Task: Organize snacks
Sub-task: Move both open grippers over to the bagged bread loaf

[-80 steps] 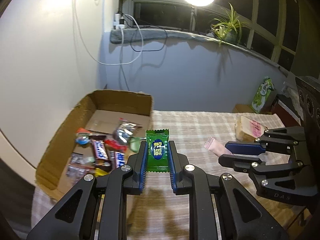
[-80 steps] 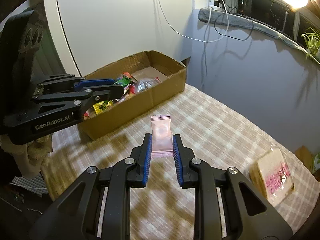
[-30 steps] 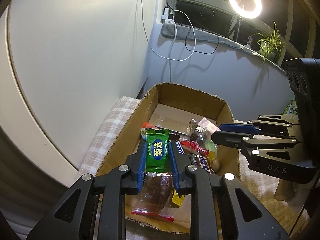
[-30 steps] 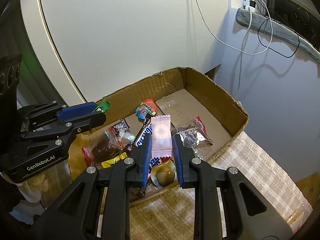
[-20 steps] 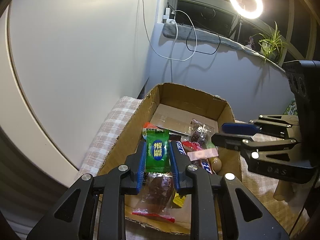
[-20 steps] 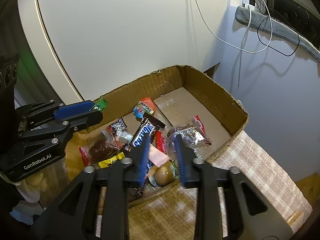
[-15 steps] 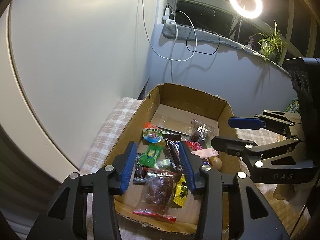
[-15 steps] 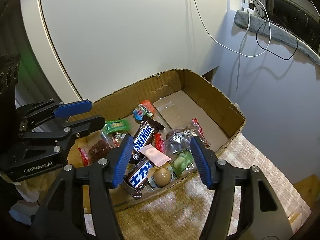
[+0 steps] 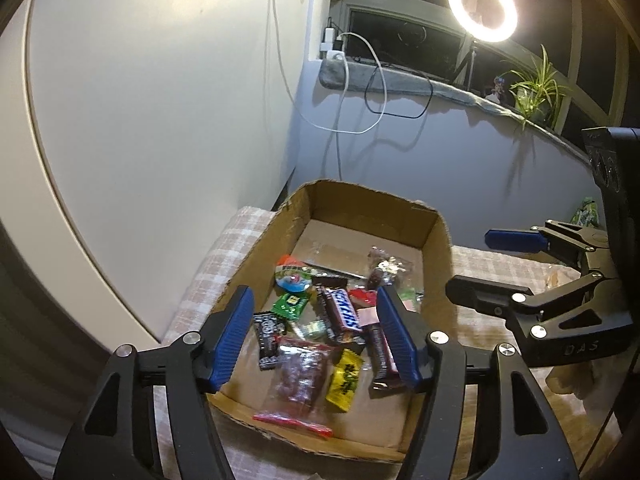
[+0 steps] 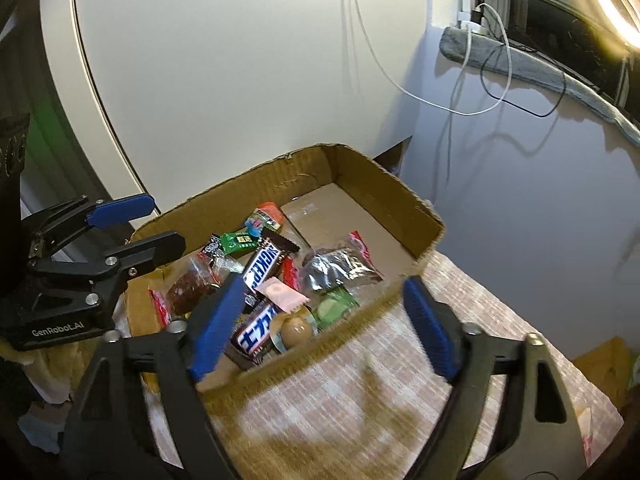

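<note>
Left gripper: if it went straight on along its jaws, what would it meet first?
Probably the snack pile in the brown cardboard box: the left gripper, jaws opening and empty, frames the brown Snickers bar and clear red-edged packet. Depth is unclear.

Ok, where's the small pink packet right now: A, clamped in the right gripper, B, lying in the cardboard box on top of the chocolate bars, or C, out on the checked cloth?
B: the pink packet lies on the chocolate bars inside the cardboard box, while the right gripper has nothing between its opening jaws.
</note>
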### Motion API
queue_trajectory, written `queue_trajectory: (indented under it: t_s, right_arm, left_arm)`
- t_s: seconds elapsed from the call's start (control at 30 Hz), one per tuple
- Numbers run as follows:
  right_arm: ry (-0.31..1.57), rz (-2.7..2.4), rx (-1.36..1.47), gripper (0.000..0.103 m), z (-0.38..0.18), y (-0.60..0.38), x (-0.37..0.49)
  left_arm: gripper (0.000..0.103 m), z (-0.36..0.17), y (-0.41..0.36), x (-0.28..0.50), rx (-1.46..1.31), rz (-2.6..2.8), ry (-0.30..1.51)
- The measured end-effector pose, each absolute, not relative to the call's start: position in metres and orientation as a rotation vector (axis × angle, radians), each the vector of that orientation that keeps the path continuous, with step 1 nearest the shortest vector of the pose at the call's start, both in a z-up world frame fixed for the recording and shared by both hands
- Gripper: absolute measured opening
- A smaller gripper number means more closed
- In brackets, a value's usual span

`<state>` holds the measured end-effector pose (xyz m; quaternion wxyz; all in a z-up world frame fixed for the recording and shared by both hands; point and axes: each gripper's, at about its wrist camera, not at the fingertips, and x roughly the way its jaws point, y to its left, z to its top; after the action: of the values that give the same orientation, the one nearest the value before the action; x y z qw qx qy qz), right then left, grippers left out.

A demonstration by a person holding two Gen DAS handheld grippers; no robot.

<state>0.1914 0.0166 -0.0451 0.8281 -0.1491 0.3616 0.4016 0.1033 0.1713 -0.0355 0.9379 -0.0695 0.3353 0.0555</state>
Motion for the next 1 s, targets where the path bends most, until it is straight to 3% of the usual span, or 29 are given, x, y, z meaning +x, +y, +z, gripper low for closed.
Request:
queue_trajectory:
  t_s: [0.27,0.37,1.0]
  right_arm:
    - [0.750,0.801,-0.297,0.090,-0.033,-0.020,0.184]
    - [0.742,0.770,-0.293,0.100,-0.031,-0.038,0.183]
    - [0.774,0.593,-0.156,0.101,-0.024,-0.188,0.191]
  left_arm:
    - [0.080,-0.026,0.142,0.100,-0.110,0.082,0.667]
    - [0.080,-0.025,0.129,0.100,-0.099,0.067,0.669]
    - [0.080,-0.040,0.029,0.121,-0.074,-0.120,0.743]
